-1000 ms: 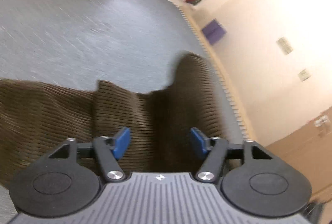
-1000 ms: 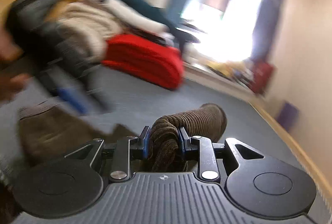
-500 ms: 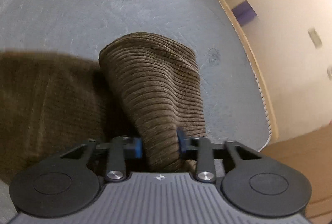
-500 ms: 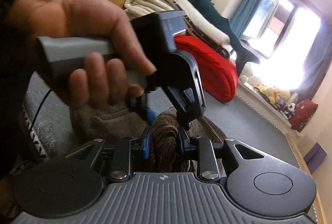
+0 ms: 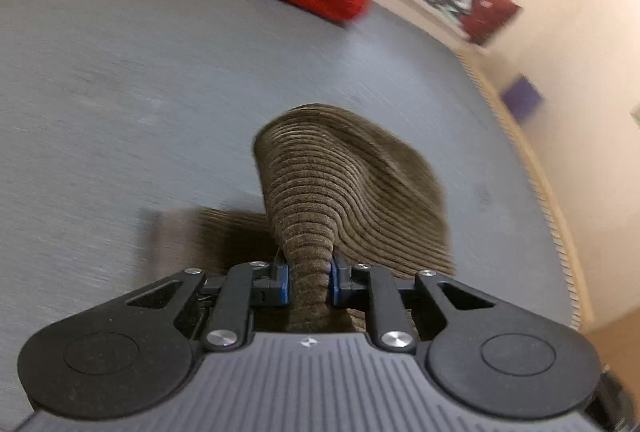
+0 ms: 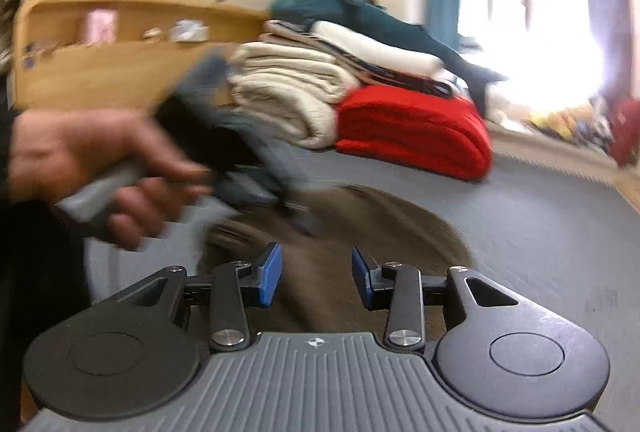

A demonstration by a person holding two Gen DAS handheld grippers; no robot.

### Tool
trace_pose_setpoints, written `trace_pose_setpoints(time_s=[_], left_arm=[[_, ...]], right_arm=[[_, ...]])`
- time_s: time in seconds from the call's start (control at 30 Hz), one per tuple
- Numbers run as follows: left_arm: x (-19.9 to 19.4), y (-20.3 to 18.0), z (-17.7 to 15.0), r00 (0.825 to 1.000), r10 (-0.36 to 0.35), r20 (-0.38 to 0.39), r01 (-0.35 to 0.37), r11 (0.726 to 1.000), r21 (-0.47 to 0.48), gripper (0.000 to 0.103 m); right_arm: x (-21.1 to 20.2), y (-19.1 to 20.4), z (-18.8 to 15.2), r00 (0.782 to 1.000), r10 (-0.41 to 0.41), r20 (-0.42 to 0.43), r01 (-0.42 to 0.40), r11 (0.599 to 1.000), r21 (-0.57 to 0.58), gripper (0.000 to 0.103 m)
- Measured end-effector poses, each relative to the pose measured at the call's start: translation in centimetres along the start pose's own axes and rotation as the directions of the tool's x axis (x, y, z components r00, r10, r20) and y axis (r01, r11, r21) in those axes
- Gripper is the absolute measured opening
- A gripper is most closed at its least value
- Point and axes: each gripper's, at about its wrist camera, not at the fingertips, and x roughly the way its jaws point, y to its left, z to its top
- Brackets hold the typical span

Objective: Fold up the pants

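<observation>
Left wrist view: brown corduroy pants (image 5: 352, 191) bunched into a ridge that rises off the grey mat (image 5: 120, 79) toward the camera.
Left gripper (image 5: 308, 282): jaws narrow, blue pads clamped on a gathered fold of the cloth; just been closing, fabric between them.
Right wrist view: blurred; same pants (image 6: 360, 228) spread low on the mat, just ahead of the right gripper (image 6: 316, 278).
Right gripper jaws: partly apart, just been opening; cloth seen beyond and below the gap, pads pressing on nothing.
Hand (image 6: 92, 167): wrapped round the left tool's handle, left of frame, above the near end of the garment.
Pants position: middle of the mat, well apart from the red blanket (image 6: 416, 131) and the cream stack (image 6: 292, 91) at the far edge.
Done, as judged: one end gathered and lifted by the left side; right side apparently released.
Not done, as judged: no flat, squared fold visible; cloth rumpled and partly raised, edges not aligned.
Left to do, probably: carry the held end across, lay it over the rest, smooth, then fold further.
Progress: early to middle; blur hides how many layers lie underneath.
Risk: narrow pinch on thick ribbed cloth may slip or drag the whole garment.
</observation>
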Motion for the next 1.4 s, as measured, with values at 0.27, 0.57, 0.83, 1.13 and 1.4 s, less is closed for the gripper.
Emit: trace_pose_setpoints(time_s=[0.27,0.57,0.83,1.13,1.4], left_arm=[[-2.7,5.6,0.8,0.965,0.263,0.015,-0.260,0.959,-0.116,0.050],[-4.3,-0.2,-1.3,0.985,0.170,-0.010,-0.151,0.902,0.403,0.053],[1.2,0.8,-3.5,0.976,0.098,-0.196,-0.020,0.930,0.367,0.035],[3.0,0.6,-2.3,0.976,0.115,-0.187,-0.034,0.921,0.389,0.035],[2.4,2.1,-1.2,0.980,0.092,-0.176,-0.024,0.934,0.355,0.035]], right_arm=[[4.9,-4.2,-0.9,0.968,0.030,-0.250,0.021,0.980,0.198,0.046],[10.8,-2.6,-5.0,0.876,0.046,-0.480,0.062,0.976,0.207,0.043],[10.9,-5.0,-4.9,0.877,-0.013,-0.481,0.189,0.928,0.320,0.044],[14.2,-8.5,0.4,0.955,-0.092,-0.283,0.204,0.895,0.396,0.044],[24.7,-9.3,-2.3,0.824,-0.255,-0.506,0.405,0.889,0.212,0.037]])
